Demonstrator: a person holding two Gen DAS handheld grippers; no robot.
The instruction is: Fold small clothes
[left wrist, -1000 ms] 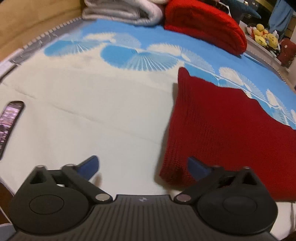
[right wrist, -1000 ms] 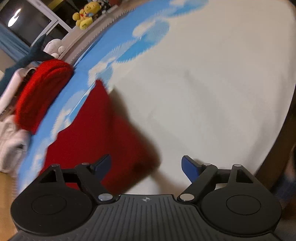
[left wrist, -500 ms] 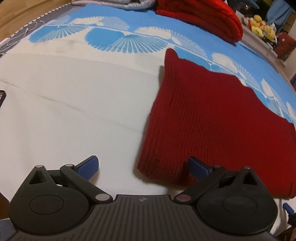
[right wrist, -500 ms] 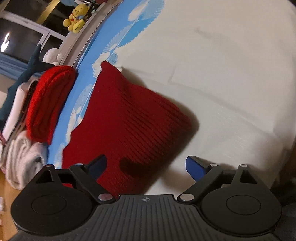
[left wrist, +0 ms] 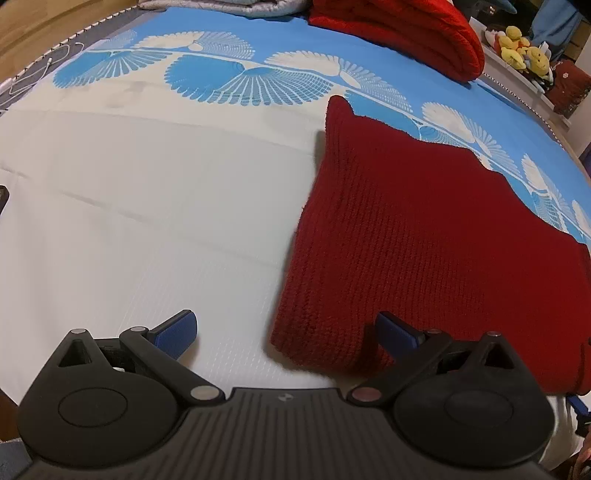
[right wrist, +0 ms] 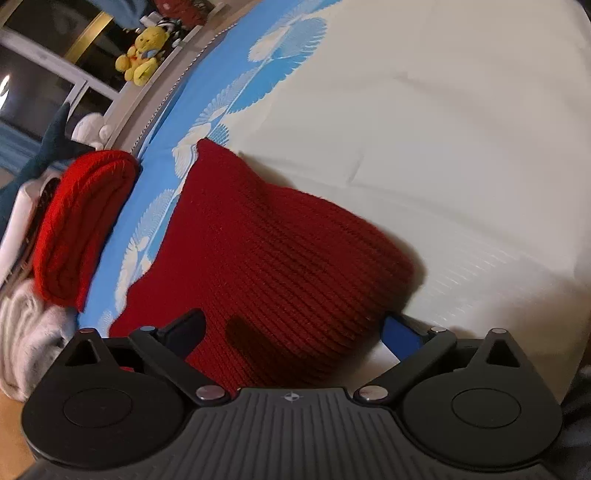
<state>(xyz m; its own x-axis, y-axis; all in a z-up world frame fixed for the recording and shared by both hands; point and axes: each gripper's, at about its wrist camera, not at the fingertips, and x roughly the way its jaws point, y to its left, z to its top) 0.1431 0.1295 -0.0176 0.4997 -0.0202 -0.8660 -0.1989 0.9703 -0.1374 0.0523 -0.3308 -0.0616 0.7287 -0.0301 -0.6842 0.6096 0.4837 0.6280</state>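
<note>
We saw the dark red knitted garment (left wrist: 424, 240) lying flat on the cream and blue fan-patterned bedspread (left wrist: 166, 184), its far edge reaching onto the blue printed band and its near edge close to both tools. In the left wrist view the left tool (left wrist: 286, 328) had its blue-padded fingers (left wrist: 177, 328) spread wide apart, gripping nothing; the left finger stood over bare cream cloth and the right finger over the near left corner of the garment, whose corner lay between the two. Whether that finger touched the knit we could not tell.

In the right wrist view the right tool (right wrist: 295, 332) was likewise spread wide, with the near right part of the dark red knitted garment (right wrist: 266, 258) lying between its fingers (right wrist: 402, 332). The right finger sat just beside the garment's rounded corner, and the left finger stood over the knit. It clamped nothing that we could see.

Farther back on the bed a brighter red folded knit bundle (left wrist: 402, 29) rested on the blue band, well apart from the flat garment, with a pale grey folded cloth (left wrist: 221, 5) just beside it. Yellow plush toys (left wrist: 521, 46) sat on a ledge beyond the bed's edge. A white cable (left wrist: 40, 70) lay at the far left corner, blurred by the lens.
</note>
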